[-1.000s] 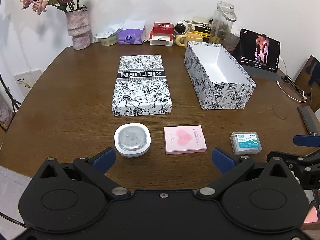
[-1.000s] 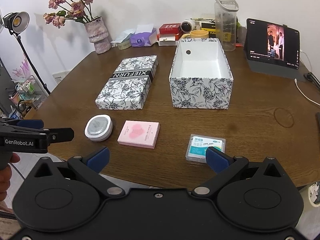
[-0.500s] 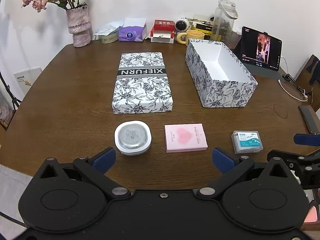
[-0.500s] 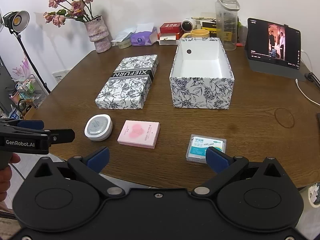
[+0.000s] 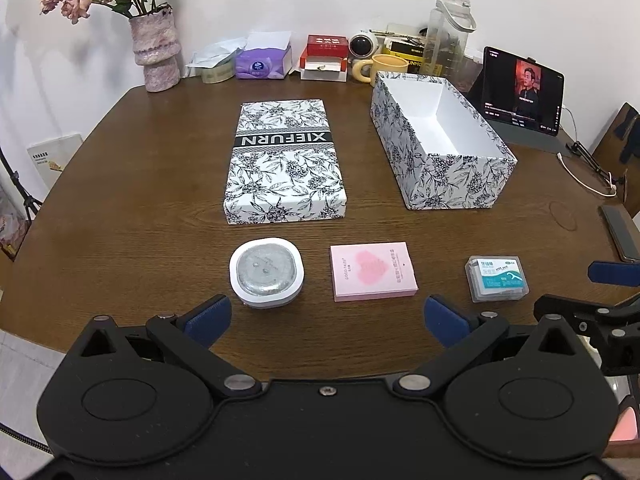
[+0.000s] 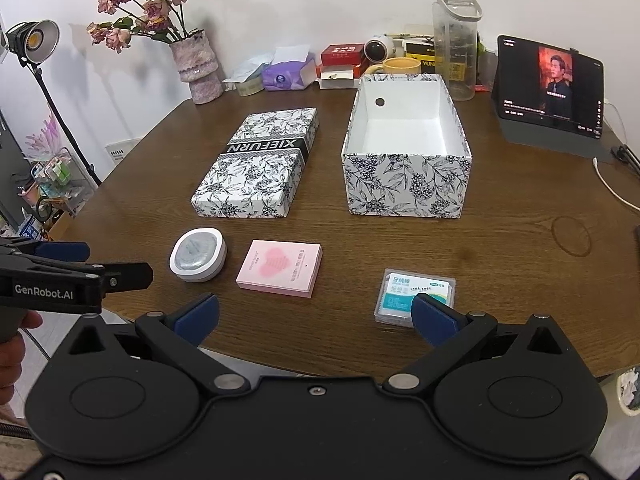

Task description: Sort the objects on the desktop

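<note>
Three small items lie in a row near the table's front edge: a round white case (image 5: 266, 272) (image 6: 198, 255), a pink card box (image 5: 373, 271) (image 6: 280, 268) and a clear floss-pick box (image 5: 497, 278) (image 6: 414, 295). Behind them stand the floral lid (image 5: 284, 162) (image 6: 258, 168) and the open floral box (image 5: 440, 148) (image 6: 406, 148), whose inside shows nothing. My left gripper (image 5: 326, 322) is open, hovering in front of the white case and pink box. My right gripper (image 6: 316, 314) is open; its right fingertip (image 6: 434, 318) overlaps the floss box's near edge in the image.
Along the back wall stand a flower vase (image 5: 156, 54), tissue pack (image 5: 262, 62), red box (image 5: 325, 56), yellow mug (image 5: 384, 68), clear jug (image 5: 450, 36) and a tablet (image 5: 522, 90) playing video. A phone (image 5: 620, 232) lies at the right edge. A lamp stand (image 6: 36, 44) is left.
Both grippers have crept slightly forward and lower toward the row of small items; both stay open. Nothing on the table has moved.
</note>
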Available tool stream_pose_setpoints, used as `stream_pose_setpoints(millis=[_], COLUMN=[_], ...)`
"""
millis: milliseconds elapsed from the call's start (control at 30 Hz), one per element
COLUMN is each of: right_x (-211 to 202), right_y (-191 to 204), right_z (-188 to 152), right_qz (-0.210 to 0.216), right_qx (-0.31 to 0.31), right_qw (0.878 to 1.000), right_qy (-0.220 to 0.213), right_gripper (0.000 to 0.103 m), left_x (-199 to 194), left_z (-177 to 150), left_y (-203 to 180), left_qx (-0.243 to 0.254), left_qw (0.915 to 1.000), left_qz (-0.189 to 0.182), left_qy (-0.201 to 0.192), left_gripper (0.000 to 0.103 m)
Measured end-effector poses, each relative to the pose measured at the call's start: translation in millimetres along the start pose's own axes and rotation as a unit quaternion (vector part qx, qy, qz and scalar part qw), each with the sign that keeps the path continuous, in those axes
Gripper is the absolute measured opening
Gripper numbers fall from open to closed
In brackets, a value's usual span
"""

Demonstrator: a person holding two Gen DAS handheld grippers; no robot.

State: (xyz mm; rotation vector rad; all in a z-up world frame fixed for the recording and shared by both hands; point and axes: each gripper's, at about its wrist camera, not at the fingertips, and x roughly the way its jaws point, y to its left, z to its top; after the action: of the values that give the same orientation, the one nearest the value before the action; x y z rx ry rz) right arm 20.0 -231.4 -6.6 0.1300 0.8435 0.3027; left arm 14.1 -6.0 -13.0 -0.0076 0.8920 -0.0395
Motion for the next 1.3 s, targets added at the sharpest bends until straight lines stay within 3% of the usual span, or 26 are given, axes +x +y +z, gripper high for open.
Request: stream_pose_setpoints(millis=[1300], right_x=[3], right_y=[6], right_z=[3], right_qz=[-0.01], right_qx=[-0.002], right_qw=[1.0], right_qy=[0.002], right_gripper=[0.103], left_x=[7], left_z=[3], left_y=[3], left_qx=[-0.002], left_qw=[0.9999], left_qz=[-0.001], left_qy=[0.014], left_gripper=[0.103])
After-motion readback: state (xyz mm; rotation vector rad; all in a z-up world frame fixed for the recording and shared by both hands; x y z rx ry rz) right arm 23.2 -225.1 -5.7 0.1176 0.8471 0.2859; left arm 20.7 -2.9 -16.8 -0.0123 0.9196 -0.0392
